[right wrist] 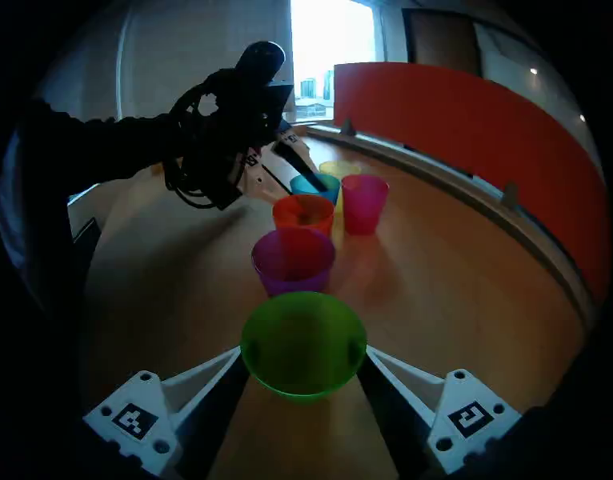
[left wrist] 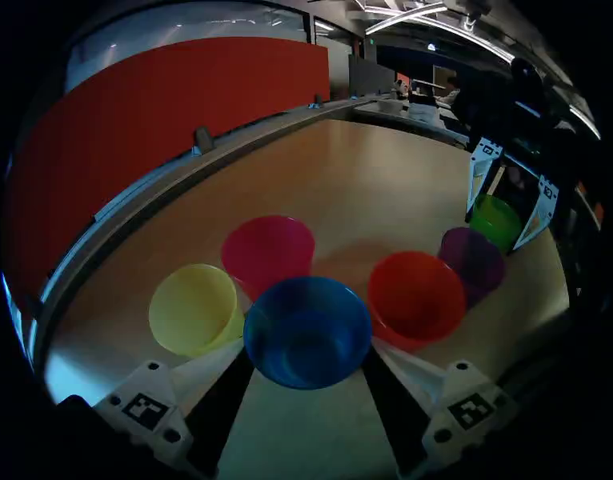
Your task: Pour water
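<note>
Cups in six colours are grouped on the wooden tabletop [left wrist: 362, 176], and you hold one in each gripper.

In the left gripper view, your left gripper [left wrist: 306, 350] is spread to the width of the blue cup [left wrist: 306, 332], one finger against each side of its wall, mouth facing the camera. Whether it holds water, you cannot tell. Just beyond it stand the yellow cup [left wrist: 194, 308] and pink cup [left wrist: 268, 252], on the side toward the edge lined by the red partition [left wrist: 162, 104]. The orange cup [left wrist: 416, 298] and purple cup [left wrist: 472, 260] run off toward the opposite edge. Past them, your right gripper [left wrist: 494, 228] has the green cup [left wrist: 495, 220] between its fingers.

In the right gripper view, your right gripper [right wrist: 304, 356] is parted to cup width around the green cup [right wrist: 304, 344], both fingers touching its sides. Ahead, a row runs across the tabletop [right wrist: 450, 280]: purple cup [right wrist: 293, 260], orange cup [right wrist: 303, 214], then the blue cup [right wrist: 314, 186] in your left gripper [right wrist: 310, 181], with your dark-gloved hand [right wrist: 218, 152] behind it. The pink cup [right wrist: 364, 204] and yellow cup [right wrist: 338, 168] stand beside the row, toward the partition edge.
</note>
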`<state>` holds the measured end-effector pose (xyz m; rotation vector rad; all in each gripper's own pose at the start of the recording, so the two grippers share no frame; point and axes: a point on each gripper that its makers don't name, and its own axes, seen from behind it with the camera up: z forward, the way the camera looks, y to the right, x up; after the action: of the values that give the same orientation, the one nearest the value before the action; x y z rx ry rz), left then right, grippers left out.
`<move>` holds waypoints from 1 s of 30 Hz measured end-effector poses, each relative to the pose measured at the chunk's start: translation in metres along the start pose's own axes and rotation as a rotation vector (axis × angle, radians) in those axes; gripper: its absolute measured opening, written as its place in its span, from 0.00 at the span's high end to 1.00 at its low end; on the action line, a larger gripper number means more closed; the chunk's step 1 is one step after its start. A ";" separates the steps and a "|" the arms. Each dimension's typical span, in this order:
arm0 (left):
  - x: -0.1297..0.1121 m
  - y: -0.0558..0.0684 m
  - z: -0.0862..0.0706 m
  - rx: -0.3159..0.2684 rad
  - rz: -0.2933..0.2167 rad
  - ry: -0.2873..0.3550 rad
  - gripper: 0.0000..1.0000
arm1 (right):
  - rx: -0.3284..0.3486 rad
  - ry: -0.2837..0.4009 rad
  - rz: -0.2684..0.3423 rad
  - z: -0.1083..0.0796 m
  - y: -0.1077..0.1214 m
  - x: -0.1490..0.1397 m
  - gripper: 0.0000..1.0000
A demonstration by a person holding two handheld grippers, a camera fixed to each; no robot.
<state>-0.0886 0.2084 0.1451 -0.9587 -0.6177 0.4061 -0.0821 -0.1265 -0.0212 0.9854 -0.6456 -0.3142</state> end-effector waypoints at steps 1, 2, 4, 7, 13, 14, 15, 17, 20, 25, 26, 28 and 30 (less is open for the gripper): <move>0.000 0.000 0.000 -0.001 0.000 -0.001 0.16 | 0.000 0.001 0.000 0.000 0.000 0.000 0.10; 0.000 0.000 0.000 -0.001 0.000 -0.003 0.17 | 0.000 0.001 0.000 0.000 0.000 0.000 0.10; 0.000 0.000 0.000 -0.001 0.006 -0.004 0.17 | -0.001 0.002 0.000 0.000 0.000 0.000 0.10; 0.000 0.001 0.000 0.001 0.013 -0.005 0.17 | -0.003 0.005 0.002 -0.001 0.000 0.000 0.10; -0.001 0.004 -0.002 -0.008 -0.004 -0.002 0.17 | -0.006 0.011 0.009 0.000 0.000 0.001 0.10; -0.002 0.005 -0.002 -0.011 -0.006 -0.001 0.17 | -0.006 0.012 0.009 -0.001 0.000 0.001 0.10; -0.002 0.006 -0.003 -0.014 -0.004 -0.001 0.17 | -0.007 0.013 0.009 -0.001 0.000 0.001 0.10; -0.003 0.009 -0.005 -0.020 0.001 -0.001 0.17 | -0.008 0.016 0.007 -0.001 0.000 0.002 0.10; -0.005 0.012 -0.008 -0.025 0.002 -0.003 0.17 | -0.009 0.021 0.009 -0.001 0.000 0.005 0.10; -0.008 0.010 -0.014 -0.008 -0.016 0.005 0.17 | -0.011 0.031 0.007 -0.002 -0.002 0.011 0.10; -0.009 0.010 -0.016 -0.002 -0.020 0.007 0.17 | -0.011 0.034 0.006 -0.002 -0.003 0.012 0.10; -0.009 0.008 -0.021 0.010 -0.022 0.015 0.17 | -0.013 0.037 0.003 -0.004 -0.004 0.015 0.10; -0.009 0.007 -0.026 0.022 -0.025 0.024 0.17 | -0.015 0.041 0.000 -0.005 -0.004 0.017 0.10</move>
<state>-0.0786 0.1907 0.1251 -0.9324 -0.6014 0.3782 -0.0654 -0.1345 -0.0203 0.9747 -0.6052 -0.2975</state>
